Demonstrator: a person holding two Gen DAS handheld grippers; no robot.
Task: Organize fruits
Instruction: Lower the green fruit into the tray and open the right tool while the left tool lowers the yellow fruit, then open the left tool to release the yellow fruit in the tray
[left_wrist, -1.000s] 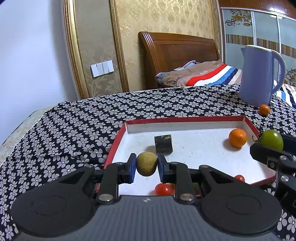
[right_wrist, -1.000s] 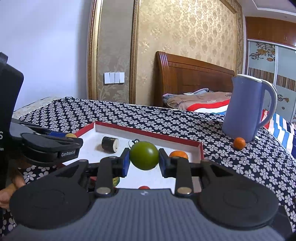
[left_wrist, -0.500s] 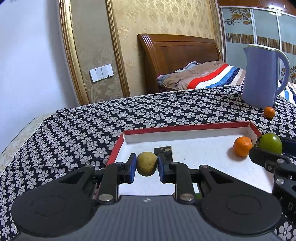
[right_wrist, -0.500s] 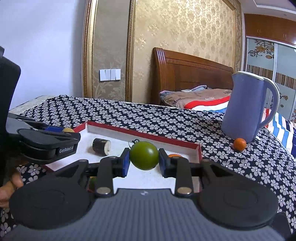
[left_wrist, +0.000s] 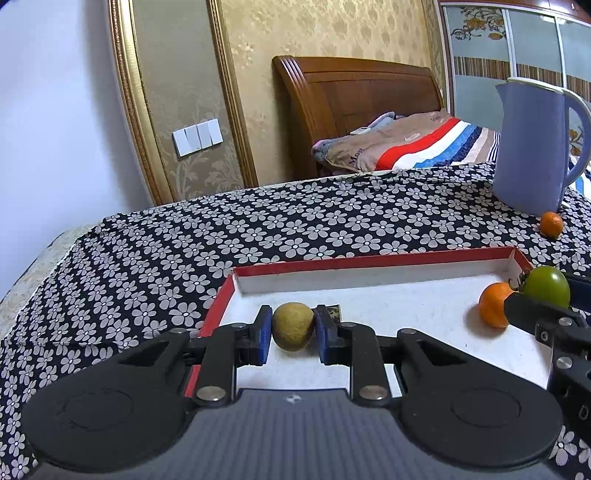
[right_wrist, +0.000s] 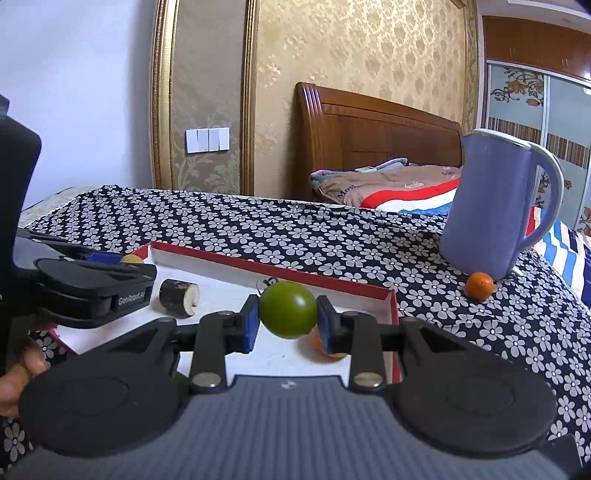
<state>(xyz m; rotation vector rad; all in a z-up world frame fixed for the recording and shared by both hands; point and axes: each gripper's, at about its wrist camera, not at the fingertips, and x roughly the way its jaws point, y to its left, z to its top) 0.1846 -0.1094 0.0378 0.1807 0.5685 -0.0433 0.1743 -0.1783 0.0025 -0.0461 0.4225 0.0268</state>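
Observation:
My left gripper (left_wrist: 292, 332) is shut on a small yellow-brown fruit (left_wrist: 292, 326), held over the near left part of a red-rimmed white tray (left_wrist: 373, 261). Over the same tray's right side, my right gripper (right_wrist: 288, 322) is shut on a green tomato (right_wrist: 288, 309); that tomato (left_wrist: 546, 290) also shows at the right edge of the left wrist view. An orange (left_wrist: 494, 304) lies in the tray by its right wall. A dark cylindrical piece (right_wrist: 179, 297) with a pale cut end lies in the tray, mostly hidden behind my left fingers in the left wrist view.
A tall blue jug (right_wrist: 496, 206) stands on the black floral tablecloth (right_wrist: 295, 236) beyond the tray, with a small orange (right_wrist: 479, 285) at its base. A wooden bed headboard (right_wrist: 373, 144) and folded bedding lie behind the table. A hand (right_wrist: 18, 373) shows at the lower left.
Both grippers have drawn back across the tray with their fruits still held. The small red tomatoes seen earlier near the tray's front have dropped out of sight.

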